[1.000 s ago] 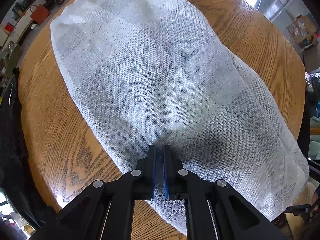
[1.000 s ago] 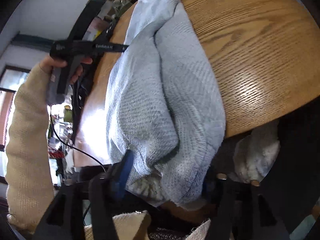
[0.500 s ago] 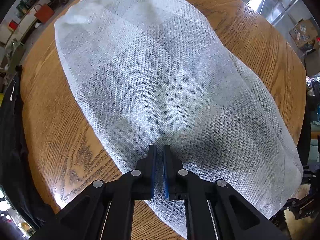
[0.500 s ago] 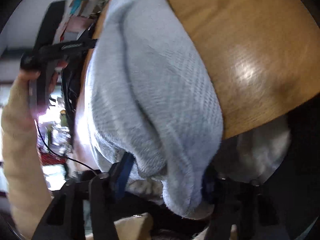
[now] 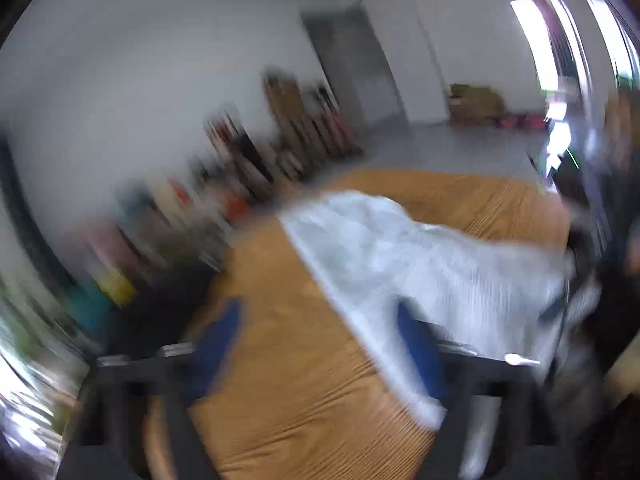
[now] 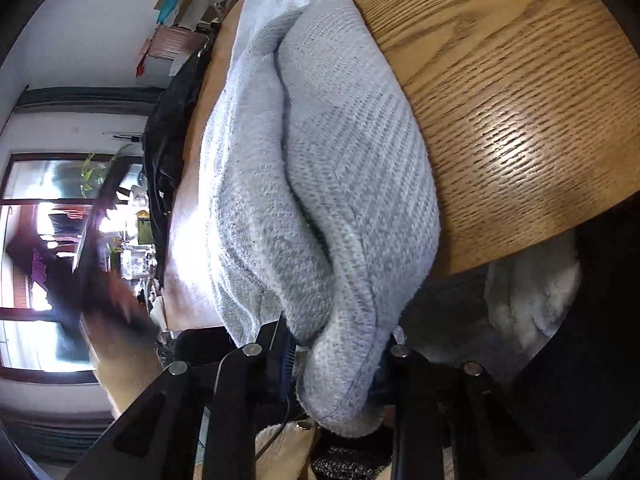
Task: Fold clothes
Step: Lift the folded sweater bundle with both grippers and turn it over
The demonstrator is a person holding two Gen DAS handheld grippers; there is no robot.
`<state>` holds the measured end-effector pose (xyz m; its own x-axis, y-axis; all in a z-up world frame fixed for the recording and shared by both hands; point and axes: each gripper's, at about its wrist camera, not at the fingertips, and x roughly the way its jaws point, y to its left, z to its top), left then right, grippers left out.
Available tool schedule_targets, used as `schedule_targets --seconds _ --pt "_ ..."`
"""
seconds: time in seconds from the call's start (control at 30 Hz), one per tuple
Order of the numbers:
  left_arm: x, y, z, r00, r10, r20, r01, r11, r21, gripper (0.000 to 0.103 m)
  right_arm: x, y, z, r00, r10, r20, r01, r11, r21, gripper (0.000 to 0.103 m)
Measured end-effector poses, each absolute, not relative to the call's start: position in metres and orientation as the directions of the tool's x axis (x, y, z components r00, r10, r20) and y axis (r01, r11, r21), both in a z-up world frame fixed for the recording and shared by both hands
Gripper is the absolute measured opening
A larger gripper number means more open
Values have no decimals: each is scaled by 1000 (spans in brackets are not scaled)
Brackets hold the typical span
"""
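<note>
Now that the left gripper [image 5: 316, 340] has let go and swung up off the grey knit garment [image 6: 320, 168] folded on the round wooden table [image 6: 520, 100], the right gripper [image 6: 340, 364] is closing on its overhanging edge, so looks like the next fold.

The left wrist view was heavily motion-blurred throughout. The right wrist view was sharp, with daylight from windows [image 6: 52, 264] overexposed at left, glare on the wooden table [image 6: 520, 140], and dark fisheye-curved corners.
</note>
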<state>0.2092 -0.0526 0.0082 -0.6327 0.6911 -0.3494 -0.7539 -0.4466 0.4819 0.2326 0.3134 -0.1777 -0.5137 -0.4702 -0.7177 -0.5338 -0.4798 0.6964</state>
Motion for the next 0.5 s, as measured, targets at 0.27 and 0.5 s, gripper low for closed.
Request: schedule_targets --seconds 0.27,0.5 --pt "341 -4 -55 -742 666 -81 -408 -352 842 84 255 307 -203 -601 -451 -660 -504 -428 750 65" --pt "338 44 -86 -804 593 41 -212 -351 912 84 277 296 -217 -647 -473 -599 -475 -365 801 79"
